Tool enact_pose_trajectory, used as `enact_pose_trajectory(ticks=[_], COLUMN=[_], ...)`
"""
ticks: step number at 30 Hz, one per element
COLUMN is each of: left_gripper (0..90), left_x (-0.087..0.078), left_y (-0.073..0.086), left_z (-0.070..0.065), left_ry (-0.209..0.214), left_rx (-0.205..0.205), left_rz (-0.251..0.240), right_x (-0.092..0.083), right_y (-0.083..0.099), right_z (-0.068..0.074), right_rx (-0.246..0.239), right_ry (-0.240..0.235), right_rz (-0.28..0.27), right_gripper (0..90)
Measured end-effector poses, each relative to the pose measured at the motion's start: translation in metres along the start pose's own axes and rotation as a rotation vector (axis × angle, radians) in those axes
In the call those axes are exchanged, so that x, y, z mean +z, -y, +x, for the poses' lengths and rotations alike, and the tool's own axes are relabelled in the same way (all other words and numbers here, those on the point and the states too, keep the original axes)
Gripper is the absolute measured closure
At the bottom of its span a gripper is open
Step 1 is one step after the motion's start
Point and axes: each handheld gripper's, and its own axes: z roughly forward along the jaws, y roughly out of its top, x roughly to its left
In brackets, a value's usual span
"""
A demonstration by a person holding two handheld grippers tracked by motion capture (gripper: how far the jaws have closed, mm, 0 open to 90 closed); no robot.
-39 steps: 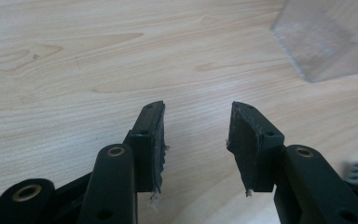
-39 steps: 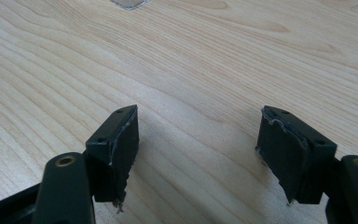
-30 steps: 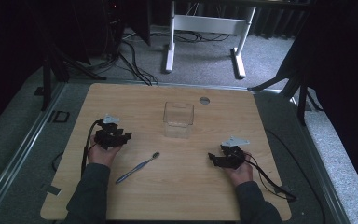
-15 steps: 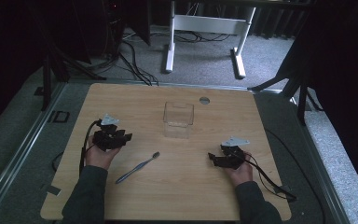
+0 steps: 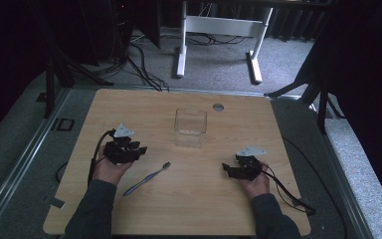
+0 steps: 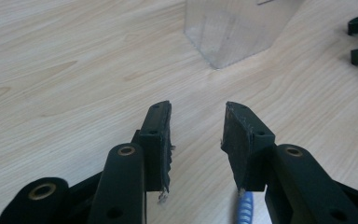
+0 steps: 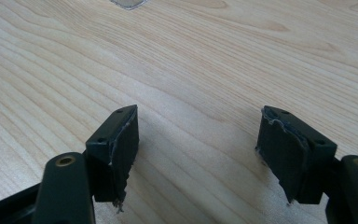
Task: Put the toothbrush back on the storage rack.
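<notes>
I see my left gripper [image 5: 138, 149] with its jaws spread and nothing between the pads; they have just been closing. The toothbrush [image 5: 146, 179] lies flat on the table [image 5: 278, 199], just beside and below that gripper toward my side; in the left gripper view a blue ribbed bit shows under the jaws, probably its handle, though I can't be sure. The clear box [image 5: 190, 127] stands ahead of the left gripper. My right gripper [image 5: 226, 169] is spread wide over bare wood, well apart from the toothbrush.
</notes>
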Motion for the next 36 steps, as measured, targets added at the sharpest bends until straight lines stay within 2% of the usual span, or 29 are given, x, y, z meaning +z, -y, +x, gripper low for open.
enact_pose_trajectory(ticks=[4,7,17,23,36], left_gripper=[61.7,60.8,59.3,58.7,58.6], left_x=[0.0,0.0,0.0,0.001,0.004], left_y=[-0.002,-0.005,-0.01,-0.011,-0.011], left_z=[-0.004,-0.011,-0.017,-0.021,-0.024], left_ry=[0.005,0.001,0.009,0.011,0.017], left_rx=[0.015,0.041,0.064,0.096,0.107], left_rz=[0.006,0.014,0.026,0.048,0.084], right_x=[0.0,0.0,0.0,0.0,0.0], right_y=[0.0,0.0,0.0,0.0,0.0], right_z=[0.0,0.0,0.0,0.0,0.0], right_rx=[-0.001,-0.002,-0.001,-0.001,-0.002], right_ry=[0.0,-0.001,-0.001,-0.001,-0.001], right_rz=[0.0,0.0,0.0,0.0,0.0], right_gripper=[28.9,28.8,28.9,28.8,28.9])
